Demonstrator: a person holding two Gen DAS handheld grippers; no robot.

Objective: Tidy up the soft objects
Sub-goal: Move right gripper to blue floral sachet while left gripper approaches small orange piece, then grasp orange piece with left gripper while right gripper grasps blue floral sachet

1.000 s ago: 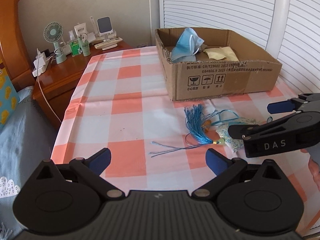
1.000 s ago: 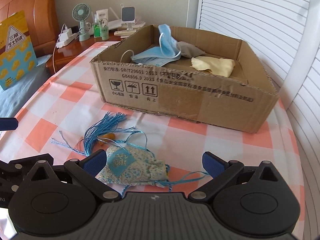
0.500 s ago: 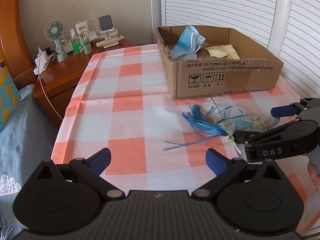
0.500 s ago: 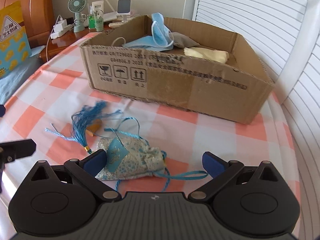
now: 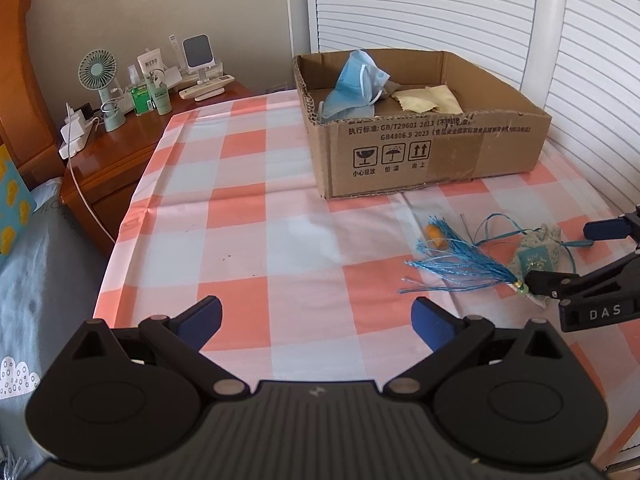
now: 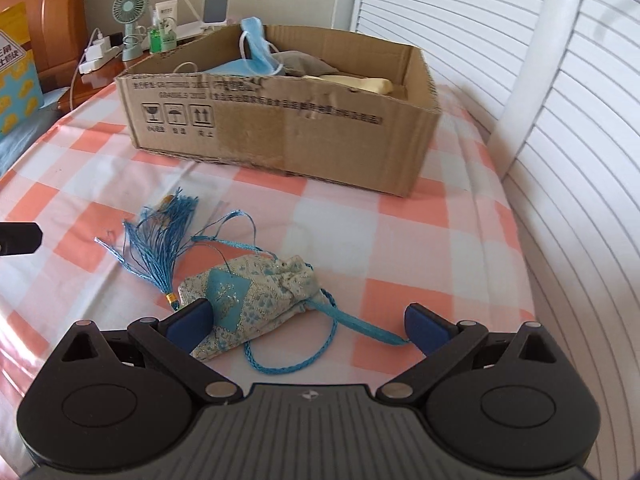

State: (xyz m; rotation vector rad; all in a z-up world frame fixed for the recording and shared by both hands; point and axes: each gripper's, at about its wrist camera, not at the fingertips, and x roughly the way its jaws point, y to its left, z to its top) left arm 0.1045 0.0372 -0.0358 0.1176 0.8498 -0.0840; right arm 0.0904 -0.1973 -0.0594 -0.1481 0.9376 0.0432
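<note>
Side table [image 5: 120,148]: far left, past the worktop edge, with a small fan [image 5: 98,76], bottles and a charger on it
Worktop [image 5: 240,216]: covered by a pink and white check cloth, bare in the middle
Left gripper [image 5: 316,316]: low at the near edge, fingers spread wide, holding nothing
Tassel [image 6: 168,240]: blue threads fanned out on the cloth, tied to the pouch; a second ago it lay more to the left in the left view, so it has slid right
Pouch [image 6: 256,300]: small flowered cloth bag, flat on the cloth in front of the box, with a blue cord [image 6: 296,360] looped by it
Right gripper [image 6: 308,326]: fingers spread apart, one on each side of the pouch, the left one touching it; nothing is squeezed yet
What changed: the right gripper has come down lower and closer, and the pouch now sits between its fingers
What that means: the grab looks ready; next is to close on the pouch and lift it
Box [image 6: 280,128]: brown cardboard, behind the pouch, open on top
In the box: a blue face mask [image 5: 356,84] and a yellow cloth [image 5: 428,98] already inside; the pouch is the soft thing left out
</note>
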